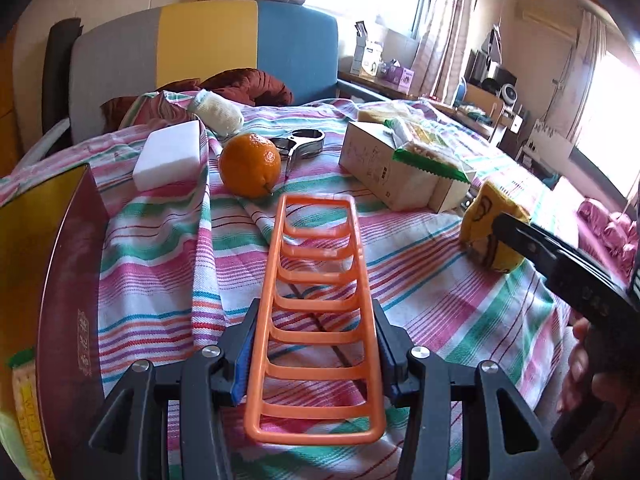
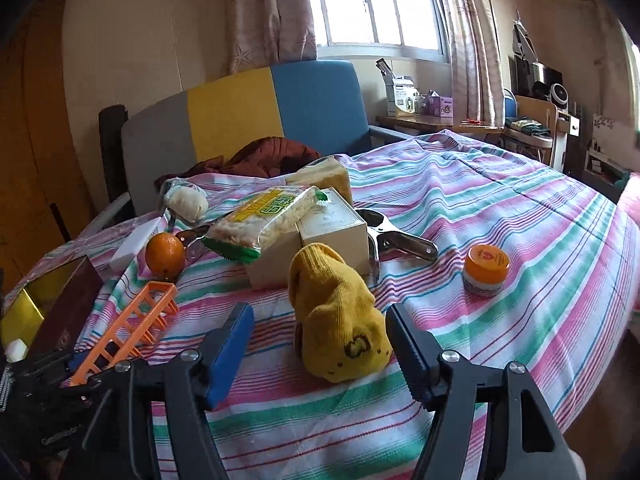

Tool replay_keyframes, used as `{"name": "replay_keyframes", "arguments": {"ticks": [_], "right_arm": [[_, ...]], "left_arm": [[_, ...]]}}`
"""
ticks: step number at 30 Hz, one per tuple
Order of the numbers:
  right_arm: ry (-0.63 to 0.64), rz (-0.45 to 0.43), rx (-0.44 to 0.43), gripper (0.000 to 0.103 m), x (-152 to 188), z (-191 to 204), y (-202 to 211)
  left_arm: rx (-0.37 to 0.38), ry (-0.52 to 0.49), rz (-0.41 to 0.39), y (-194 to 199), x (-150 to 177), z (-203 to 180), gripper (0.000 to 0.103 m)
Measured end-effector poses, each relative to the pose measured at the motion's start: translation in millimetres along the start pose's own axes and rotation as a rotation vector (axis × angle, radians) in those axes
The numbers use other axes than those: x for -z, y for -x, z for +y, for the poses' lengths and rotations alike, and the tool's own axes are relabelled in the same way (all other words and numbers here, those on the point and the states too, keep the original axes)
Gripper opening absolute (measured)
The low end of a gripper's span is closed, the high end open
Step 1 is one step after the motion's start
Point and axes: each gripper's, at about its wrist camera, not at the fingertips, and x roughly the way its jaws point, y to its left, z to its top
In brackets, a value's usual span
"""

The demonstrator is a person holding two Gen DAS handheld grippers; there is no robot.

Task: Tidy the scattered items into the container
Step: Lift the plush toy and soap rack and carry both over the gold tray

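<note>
While the left gripper kept its jaws clamped on the long sides of an orange plastic rack, the rack stuck out forward above the striped bedspread. At the left edge stood the container, a dark red box with a gold lining, just beside the gripper. The right gripper had its jaws apart, standing on either side of a yellow sock that lay on the bedspread; neither pad pressed on it. Farther back lay an orange, a white sponge block, a beige carton with a packet of rice crackers on top, a metal clamp and a small orange-lidded jar.
</note>
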Motion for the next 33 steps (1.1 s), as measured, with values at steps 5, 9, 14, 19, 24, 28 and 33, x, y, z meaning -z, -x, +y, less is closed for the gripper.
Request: {"name": "replay_keyframes", "arguments": {"ticks": [5,9,14,19,24,28,33], "right_arm": [[0.009,0.042,0.043,0.045,4,-4,-17],[0.001,0.033,0.043,0.036,8,-8,-10],[-0.039,0.033,0.008,0.035,8,-2,4],[-0.086,0.030,-0.069,0.035,7,10,22],[-0.096,0.033,-0.133,0.035,5,26,36],[-0.085,0.040,-0.199,0.035,5,47,47],[-0.050,0.059,-0.312,0.035,3,84,59]], "left_arm": [[-0.007,-0.011,0.002,-3,-1,-1,0.049],[0.001,-0.003,-0.005,-2,0,1,0.049],[0.027,0.024,0.010,6,1,2,0.049],[0.058,0.044,-0.024,32,1,-1,0.049],[0.062,0.053,-0.088,66,1,0,0.049],[0.041,0.080,-0.129,93,3,10,0.049],[-0.018,0.113,-0.174,127,8,33,0.049]]}}
